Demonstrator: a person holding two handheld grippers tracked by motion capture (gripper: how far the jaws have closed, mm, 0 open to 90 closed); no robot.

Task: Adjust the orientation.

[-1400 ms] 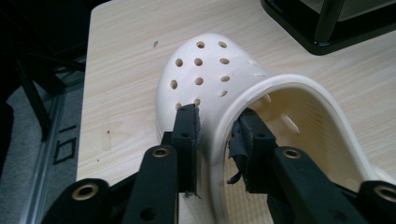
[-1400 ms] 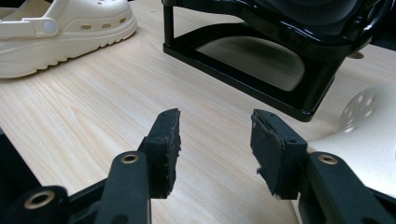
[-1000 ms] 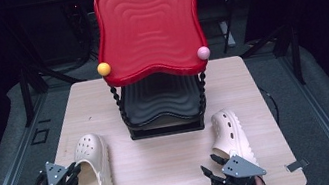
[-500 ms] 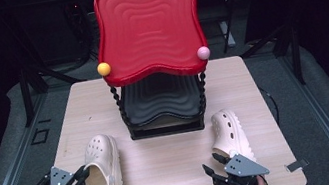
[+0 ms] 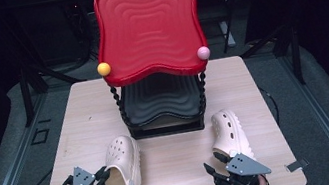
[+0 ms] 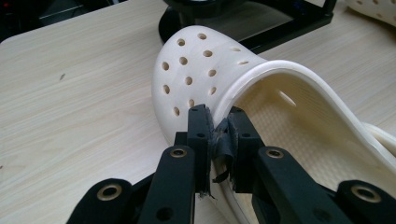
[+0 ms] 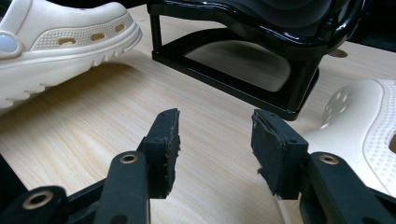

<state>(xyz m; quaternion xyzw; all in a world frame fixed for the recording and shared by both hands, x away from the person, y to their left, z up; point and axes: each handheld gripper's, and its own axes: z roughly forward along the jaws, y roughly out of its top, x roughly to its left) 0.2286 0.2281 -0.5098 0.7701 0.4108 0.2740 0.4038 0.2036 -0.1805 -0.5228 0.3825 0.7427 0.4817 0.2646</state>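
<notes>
Cream-coloured clog (image 5: 121,175) sits at the near left of the wooden table (image 5: 176,171), toe pointing at the black base of the red two-tier stand (image 5: 149,29). Left gripper (image 5: 99,177) has it by the side rim — in the left gripper view its jaws are pinched narrow on the edge of the clog (image 6: 261,88), right by the perforated toe. Its twin, the other clog (image 5: 229,135), lies on the near right, just beside the stand's base. Right gripper (image 5: 216,169) hangs just short of that one's heel — jaws wide apart with only bare table between them, gripping nothing.
</notes>
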